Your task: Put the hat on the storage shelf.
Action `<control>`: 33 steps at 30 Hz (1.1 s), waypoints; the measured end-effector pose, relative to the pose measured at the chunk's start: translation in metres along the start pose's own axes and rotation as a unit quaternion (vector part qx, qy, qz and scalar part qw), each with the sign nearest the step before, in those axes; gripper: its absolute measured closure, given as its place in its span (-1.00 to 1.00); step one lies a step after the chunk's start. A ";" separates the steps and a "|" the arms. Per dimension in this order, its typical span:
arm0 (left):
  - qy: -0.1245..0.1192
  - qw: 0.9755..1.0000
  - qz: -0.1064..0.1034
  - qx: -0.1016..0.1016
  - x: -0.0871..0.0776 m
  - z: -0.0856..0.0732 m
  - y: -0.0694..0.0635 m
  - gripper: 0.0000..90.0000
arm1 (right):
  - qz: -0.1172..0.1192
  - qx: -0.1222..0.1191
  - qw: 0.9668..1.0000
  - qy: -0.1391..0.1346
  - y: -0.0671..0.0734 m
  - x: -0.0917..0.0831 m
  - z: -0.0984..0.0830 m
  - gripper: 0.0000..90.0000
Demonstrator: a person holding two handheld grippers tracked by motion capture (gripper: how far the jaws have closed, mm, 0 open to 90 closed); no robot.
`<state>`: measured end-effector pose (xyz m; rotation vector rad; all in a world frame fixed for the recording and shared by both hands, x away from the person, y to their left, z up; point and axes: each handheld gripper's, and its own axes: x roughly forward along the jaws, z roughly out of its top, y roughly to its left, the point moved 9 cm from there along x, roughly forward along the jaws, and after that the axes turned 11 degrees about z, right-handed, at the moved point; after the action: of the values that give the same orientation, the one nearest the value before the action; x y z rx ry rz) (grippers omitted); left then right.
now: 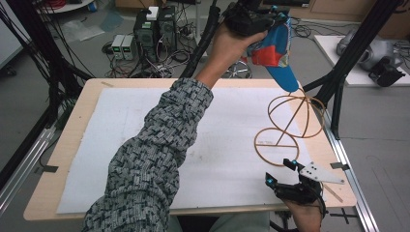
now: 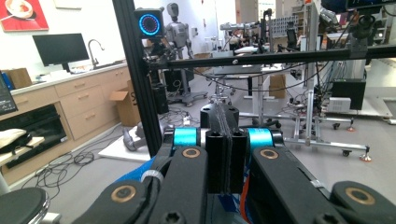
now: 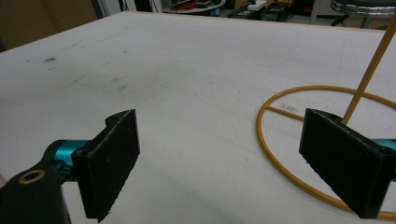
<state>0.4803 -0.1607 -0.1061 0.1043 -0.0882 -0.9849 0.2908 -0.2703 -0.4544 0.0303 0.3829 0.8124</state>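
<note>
My left gripper (image 1: pixel 277 14) is raised high over the far right of the table, shut on a blue, red and orange cap (image 1: pixel 275 53) that hangs below it. In the left gripper view the jaws of the left gripper (image 2: pixel 226 158) press together, with blue fabric of the cap (image 2: pixel 140 175) beneath them. The cap's peak hangs just above a yellow wire stand (image 1: pixel 290 125) on the table's right side. My right gripper (image 1: pixel 279 172) rests open near the front right corner, with nothing between the jaws of the right gripper (image 3: pixel 219 158); the wire stand (image 3: pixel 371 70) is just beyond its right jaw.
A white mat (image 1: pixel 217 145) covers the wooden table (image 1: pixel 87 96). Black frame posts (image 1: pixel 338 77) rise at the table's right edge. Computer boxes (image 1: pixel 154 26) and cables lie on the floor behind. My patterned sleeve (image 1: pixel 150 159) crosses the table's middle.
</note>
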 end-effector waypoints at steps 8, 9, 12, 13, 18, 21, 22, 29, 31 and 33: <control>0.000 1.000 -0.023 0.001 0.012 0.005 -0.018 0.99 | -0.003 -0.003 1.000 0.002 0.000 -0.002 -0.001 -0.75; 0.000 1.000 -0.023 0.001 0.012 0.005 -0.018 0.99 | -0.003 -0.003 1.000 0.002 0.000 -0.002 -0.001 -0.75; 0.002 1.000 -0.030 0.006 0.016 0.004 -0.025 0.99 | -0.001 -0.002 1.000 0.004 0.000 -0.001 -0.001 -0.75; 0.007 0.999 -0.031 0.010 0.018 0.002 -0.028 0.99 | 0.000 -0.002 1.000 0.004 0.001 0.000 -0.001 -0.75; 0.034 0.998 -0.042 0.023 0.025 -0.012 -0.038 0.99 | 0.002 -0.003 1.000 0.006 0.001 0.000 -0.001 -0.75; 0.051 0.997 -0.052 0.033 0.028 -0.021 -0.045 0.99 | 0.003 -0.005 1.000 0.006 0.001 0.001 -0.001 -0.75; 0.063 0.995 -0.060 0.040 0.029 -0.027 -0.049 0.99 | 0.004 -0.005 1.000 0.006 0.001 0.001 -0.001 -0.75; 0.091 0.991 -0.081 0.057 0.029 -0.046 -0.064 0.99 | 0.006 -0.004 1.000 0.007 0.001 0.003 -0.001 -0.75; 0.099 0.989 -0.089 0.063 0.028 -0.051 -0.070 0.99 | 0.007 -0.005 1.000 0.009 0.002 0.003 -0.001 -0.75; 0.107 0.987 -0.094 0.071 0.027 -0.056 -0.076 0.99 | 0.007 -0.007 1.000 0.009 0.002 0.004 -0.001 -0.75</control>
<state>0.4394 -0.2221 -0.1701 0.3545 0.0496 -1.1495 0.2915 -0.2664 -0.4563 0.0133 0.3950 0.8296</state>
